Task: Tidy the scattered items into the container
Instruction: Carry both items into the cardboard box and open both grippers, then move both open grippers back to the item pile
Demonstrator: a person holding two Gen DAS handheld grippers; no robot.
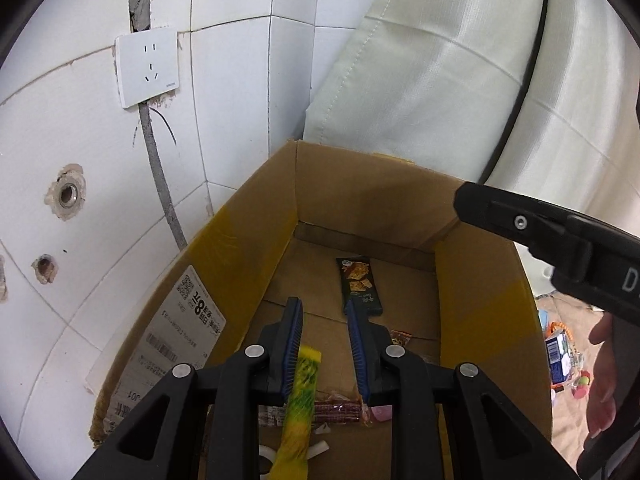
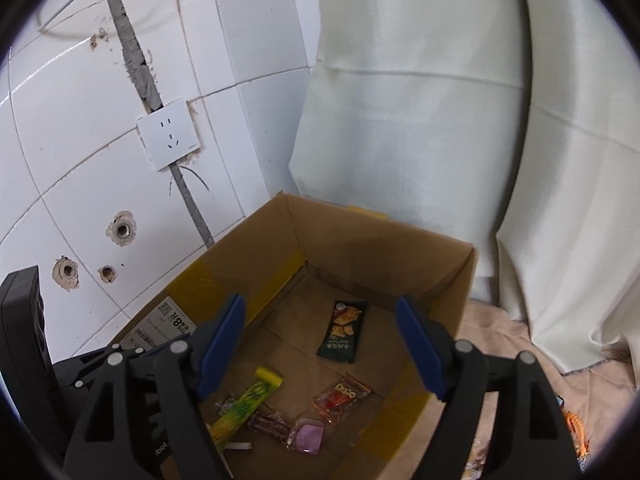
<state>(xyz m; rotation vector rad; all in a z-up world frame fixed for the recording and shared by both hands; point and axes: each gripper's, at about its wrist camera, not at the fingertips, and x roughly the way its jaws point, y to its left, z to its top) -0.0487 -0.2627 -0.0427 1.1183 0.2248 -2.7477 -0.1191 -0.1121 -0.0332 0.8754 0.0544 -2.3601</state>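
Left wrist: left tool [image 1: 324, 312] partly open, empty; yellow-green packet [image 1: 300, 408] long axis along fingers. Right tool [image 2: 320, 344] wide, empty.

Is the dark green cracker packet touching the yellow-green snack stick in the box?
Apart. The right wrist view shows bare cardboard floor between the dark green cracker packet and the yellow-green snack stick in the cardboard box.
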